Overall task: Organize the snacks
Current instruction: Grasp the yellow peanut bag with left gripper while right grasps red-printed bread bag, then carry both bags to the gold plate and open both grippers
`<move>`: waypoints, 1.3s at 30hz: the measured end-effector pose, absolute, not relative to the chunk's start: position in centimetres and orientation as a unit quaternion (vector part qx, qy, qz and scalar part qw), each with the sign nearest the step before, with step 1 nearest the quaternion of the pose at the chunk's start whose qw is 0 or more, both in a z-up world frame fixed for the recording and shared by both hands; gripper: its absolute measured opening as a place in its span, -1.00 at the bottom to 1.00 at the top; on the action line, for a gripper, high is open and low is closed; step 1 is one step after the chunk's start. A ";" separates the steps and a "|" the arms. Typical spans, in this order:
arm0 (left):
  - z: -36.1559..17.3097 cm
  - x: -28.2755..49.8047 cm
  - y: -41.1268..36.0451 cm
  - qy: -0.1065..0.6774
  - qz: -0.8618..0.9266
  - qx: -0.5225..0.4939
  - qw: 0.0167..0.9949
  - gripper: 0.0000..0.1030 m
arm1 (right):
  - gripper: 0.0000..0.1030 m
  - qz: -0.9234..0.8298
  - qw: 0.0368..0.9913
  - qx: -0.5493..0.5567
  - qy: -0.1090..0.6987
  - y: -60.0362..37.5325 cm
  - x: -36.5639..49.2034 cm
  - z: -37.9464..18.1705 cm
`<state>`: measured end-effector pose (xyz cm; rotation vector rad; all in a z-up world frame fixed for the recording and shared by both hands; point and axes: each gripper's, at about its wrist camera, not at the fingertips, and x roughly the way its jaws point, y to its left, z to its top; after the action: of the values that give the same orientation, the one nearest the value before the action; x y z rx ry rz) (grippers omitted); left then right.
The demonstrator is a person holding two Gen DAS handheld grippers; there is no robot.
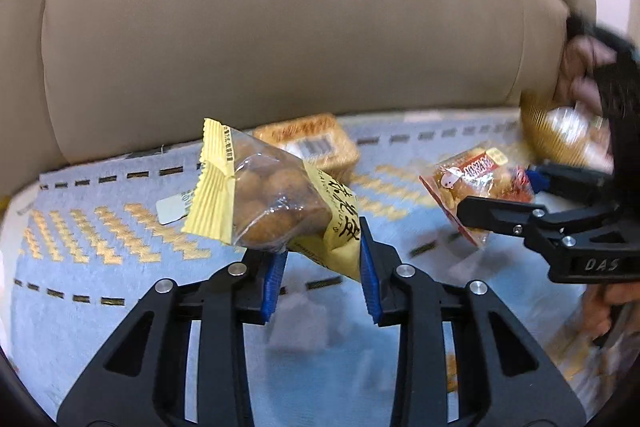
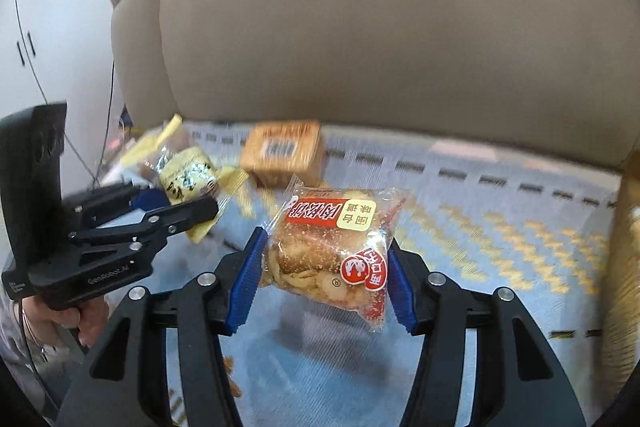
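Two snacks are being carried at once here, one per claw, both lifted clear of the blue patterned mat (image 1: 100, 291) spread over the sofa seat.

The left gripper (image 1: 322, 263) is closed down on the yellow packet of round nut balls (image 1: 276, 199). Only the lower corner of the wrapper is pinched between the blue pads (image 1: 370, 279), so the bag is left sticking up and tilting to the left with its crimped end in the air. A grip on the flat seal is probably chosen so the contents aren't crushed.

The right gripper (image 2: 324, 287) is clamped around the clear cracker packet with the red label (image 2: 332, 247), held across its width with the jaws fairly wide apart because the pack is bulky. It's held roughly level, label facing the camera.

One orange boxy snack (image 1: 316, 143) is left lying on the mat close to the beige back cushion (image 1: 280, 19), barcode side up, not touched by either claw. A white tag (image 1: 172, 209) is also seen on the mat behind the yellow packet.

At the right edge of the left view something golden and blurred is seen beside a hand (image 1: 580, 67); what it is can't be told. No bin or tray is visible, so where these two get dropped is anyone's guess.
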<state>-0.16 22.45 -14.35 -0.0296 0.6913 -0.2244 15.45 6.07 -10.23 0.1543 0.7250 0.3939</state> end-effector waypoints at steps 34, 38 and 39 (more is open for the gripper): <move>1.1 7.4 3.2 0.336 -0.378 -0.017 0.863 -0.37 | 0.07 -0.033 0.944 0.268 0.189 -19.2 10.4 2.2; 0.9 7.6 0.1 0.347 -0.414 -0.006 0.841 -0.37 | 0.07 -0.063 0.939 0.276 0.196 -21.5 10.2 2.0; 0.9 7.8 -0.8 0.347 -0.421 -0.001 0.838 -0.37 | 0.07 -0.068 0.938 0.276 0.198 -21.9 10.2 2.0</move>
<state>7.81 -0.78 0.87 -0.0023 0.7351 -0.8911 10.23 -21.85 1.97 0.5635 0.4044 -0.1390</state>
